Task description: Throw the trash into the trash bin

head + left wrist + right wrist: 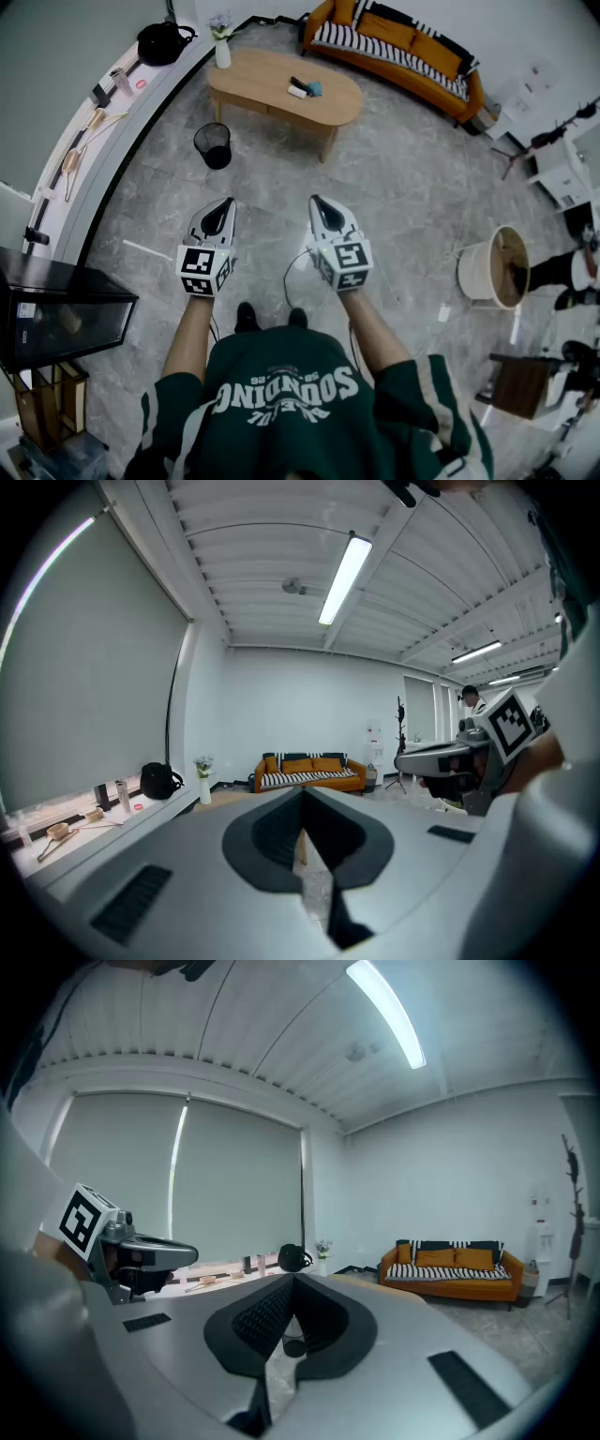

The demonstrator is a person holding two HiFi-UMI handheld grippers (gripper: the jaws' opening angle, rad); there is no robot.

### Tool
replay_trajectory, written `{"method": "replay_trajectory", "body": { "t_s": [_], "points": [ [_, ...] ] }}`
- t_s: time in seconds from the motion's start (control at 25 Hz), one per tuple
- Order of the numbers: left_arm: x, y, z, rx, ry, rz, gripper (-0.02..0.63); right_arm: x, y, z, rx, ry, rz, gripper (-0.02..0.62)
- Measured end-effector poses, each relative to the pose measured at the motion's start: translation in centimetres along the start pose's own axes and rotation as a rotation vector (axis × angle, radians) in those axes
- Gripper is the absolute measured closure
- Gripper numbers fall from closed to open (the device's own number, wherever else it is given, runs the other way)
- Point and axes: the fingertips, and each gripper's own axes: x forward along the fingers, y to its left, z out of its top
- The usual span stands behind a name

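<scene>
**wooden table bears the trash, both tongs pressed together and empty**

wood-topped and oval, the coffee table (272,101) is seen well ahead, and the trash (304,89) is found on its top near the far edge: a small white piece and a blue one lying close together, too small to be told apart further. it is judged to be light and soft, easily crushed and easily nudged away, so it is best pinched across its bunched middle, not at a loose edge.

the left gripper (228,201) and the right gripper (315,199) are held out side by side over the grey floor (394,187). each pair of jaws is closed tip to tip, with nothing held between.

the trash bin (214,145), black mesh and open-topped, stands on the floor just beside the table's left end. open floor is left between the person and both. the table rim, a long ledge (103,150) at the left and the sofa (394,42) beyond are the edges to be minded.
</scene>
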Motion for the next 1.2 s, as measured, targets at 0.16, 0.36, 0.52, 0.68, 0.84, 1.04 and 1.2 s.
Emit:
{"method": "replay_trajectory", "body": {
  "t_s": [0.16,0.36,0.52,0.68,0.84,1.04,1.2],
  "points": [
    [-0.2,-0.4,-0.3,-0.001,0.001,-0.006,0.606,-0.7,-1.6,0.2,-0.002,-0.003,-0.014,0.595],
    [-0.2,-0.6,-0.9,-0.002,0.014,-0.001,0.607,-1.1,-2.1,-0.5,0.02,0.002,-0.015,0.595],
    [0.2,-0.8,-1.2,-0.025,0.015,0.01,0.607,-1.9,-3.2,-1.1,0.028,0.012,-0.023,0.595],
    [1.3,-2.7,-1.1,-0.04,0.022,0.03,0.607,-3.4,-6.1,-1.5,0.041,0.024,-0.03,0.595],
    [2.3,-4.9,-1.0,-0.044,0.026,0.05,0.606,-4.4,-8.4,-1.8,0.052,0.025,-0.006,0.595],
    [2.8,-7.2,-1.2,-0.053,0.03,0.082,0.607,-5.3,-10.5,-2.2,0.055,0.029,0.026,0.595],
    [3.6,-7.4,-1.4,-0.049,0.038,0.092,0.606,-4.6,-11.7,-2.7,0.065,0.037,0.033,0.595]
  ]
}}
